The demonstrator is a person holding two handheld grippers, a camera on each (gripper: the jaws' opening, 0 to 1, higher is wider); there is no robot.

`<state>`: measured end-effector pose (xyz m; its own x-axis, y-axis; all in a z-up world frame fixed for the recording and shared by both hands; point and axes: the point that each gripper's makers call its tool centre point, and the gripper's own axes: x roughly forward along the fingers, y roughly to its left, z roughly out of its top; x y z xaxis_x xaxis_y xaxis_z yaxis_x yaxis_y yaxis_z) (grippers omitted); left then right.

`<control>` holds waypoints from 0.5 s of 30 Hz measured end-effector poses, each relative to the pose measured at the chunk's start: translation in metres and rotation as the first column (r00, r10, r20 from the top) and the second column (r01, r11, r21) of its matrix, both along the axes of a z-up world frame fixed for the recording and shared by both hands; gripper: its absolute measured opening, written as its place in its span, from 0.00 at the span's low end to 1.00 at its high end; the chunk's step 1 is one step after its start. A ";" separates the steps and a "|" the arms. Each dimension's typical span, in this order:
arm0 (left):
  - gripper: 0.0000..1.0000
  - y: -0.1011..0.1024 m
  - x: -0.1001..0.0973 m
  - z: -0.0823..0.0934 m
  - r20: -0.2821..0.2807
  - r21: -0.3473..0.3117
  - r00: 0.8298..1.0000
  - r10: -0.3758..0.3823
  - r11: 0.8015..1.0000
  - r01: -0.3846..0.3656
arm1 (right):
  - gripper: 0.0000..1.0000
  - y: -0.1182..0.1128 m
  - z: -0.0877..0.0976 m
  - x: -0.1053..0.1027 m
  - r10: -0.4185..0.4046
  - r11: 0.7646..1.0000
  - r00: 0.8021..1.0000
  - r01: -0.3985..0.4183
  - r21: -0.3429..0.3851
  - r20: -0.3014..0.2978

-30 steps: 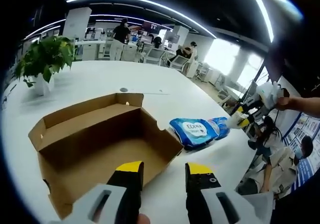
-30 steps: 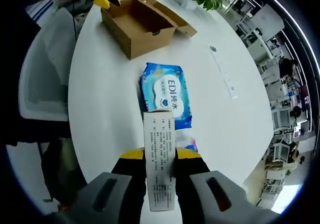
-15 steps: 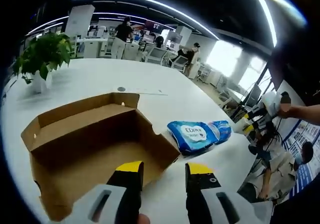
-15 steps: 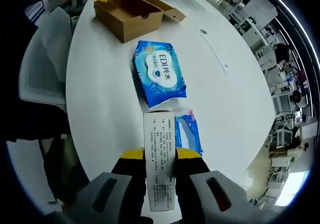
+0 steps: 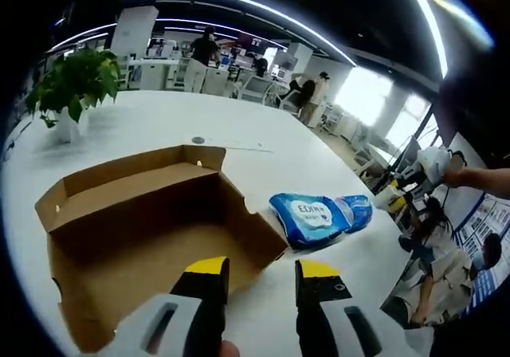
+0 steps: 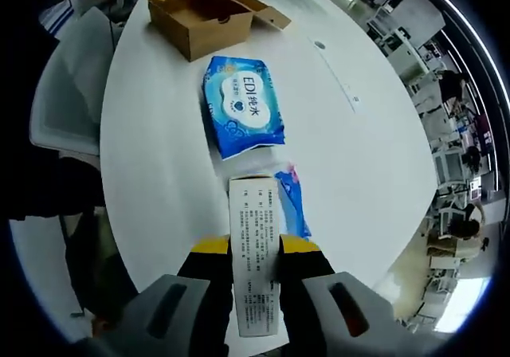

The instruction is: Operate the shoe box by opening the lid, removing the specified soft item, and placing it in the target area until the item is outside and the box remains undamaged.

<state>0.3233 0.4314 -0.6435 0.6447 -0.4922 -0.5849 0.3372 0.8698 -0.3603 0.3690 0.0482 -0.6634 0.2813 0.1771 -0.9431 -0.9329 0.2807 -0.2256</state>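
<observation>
The brown shoe box (image 5: 151, 229) stands open on the white table (image 5: 159, 122), and its inside looks empty. My left gripper (image 5: 263, 273) hovers open at the box's near right corner, nothing between its yellow tips. To the right of the box lies a blue soft wipes pack (image 5: 317, 216), with a smaller blue pack (image 5: 356, 208) beyond it. In the right gripper view, my right gripper (image 6: 255, 249) is shut on a slim white printed carton (image 6: 254, 229). It hangs above the small blue pack (image 6: 292, 202), with the wipes pack (image 6: 241, 106) and the box (image 6: 203, 14) farther off.
A potted plant (image 5: 72, 86) stands at the table's far left. A grey chair (image 6: 60, 86) sits against the table edge beside the box. The table edge runs close under my right gripper. Desks and several people fill the office behind.
The right gripper view has drawn further back from the box, still holding the white carton. The left gripper view shifted slightly. The packs and the box lie where they were.
</observation>
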 end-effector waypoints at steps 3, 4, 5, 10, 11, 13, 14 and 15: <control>0.33 0.006 -0.001 0.000 -0.001 0.001 1.000 0.019 1.000 -0.019 | 0.18 0.000 0.001 0.009 0.002 1.000 1.000 -0.002 -0.002 0.002; 0.33 0.008 -0.001 -0.001 -0.002 0.002 1.000 0.027 1.000 -0.027 | 0.18 0.000 0.001 0.011 0.005 1.000 1.000 -0.005 -0.002 0.003; 0.33 0.010 -0.002 -0.001 -0.003 0.002 0.999 0.034 0.999 -0.034 | 0.18 0.001 0.001 0.015 0.009 1.000 1.000 -0.009 -0.003 0.004; 0.33 0.022 -0.008 0.000 -0.007 0.005 0.997 0.073 0.997 -0.073 | 0.18 0.003 -0.001 0.032 0.028 1.000 1.000 -0.028 -0.014 0.007; 0.33 0.024 -0.009 0.000 -0.007 0.007 0.997 0.078 0.997 -0.078 | 0.18 0.003 -0.003 0.038 0.032 0.999 0.999 -0.031 -0.017 0.007; 0.33 0.029 -0.011 0.001 -0.006 0.010 0.996 0.090 0.996 -0.090 | 0.18 0.003 -0.005 0.047 0.034 0.999 0.999 -0.033 -0.024 0.012; 0.33 0.033 -0.012 0.001 -0.006 0.011 0.995 0.103 0.995 -0.103 | 0.18 0.003 -0.006 0.052 0.035 0.999 0.999 -0.034 -0.028 0.015; 0.33 0.036 -0.013 0.002 -0.006 0.011 0.994 0.112 0.994 -0.112 | 0.18 0.003 -0.007 0.056 0.035 0.999 0.999 -0.035 -0.031 0.019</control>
<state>0.3102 0.4675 -0.6419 0.6916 -0.4110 -0.5940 0.2352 0.9057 -0.3527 0.4255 0.0510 -0.6707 0.2938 0.1580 -0.9427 -0.9374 0.2405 -0.2518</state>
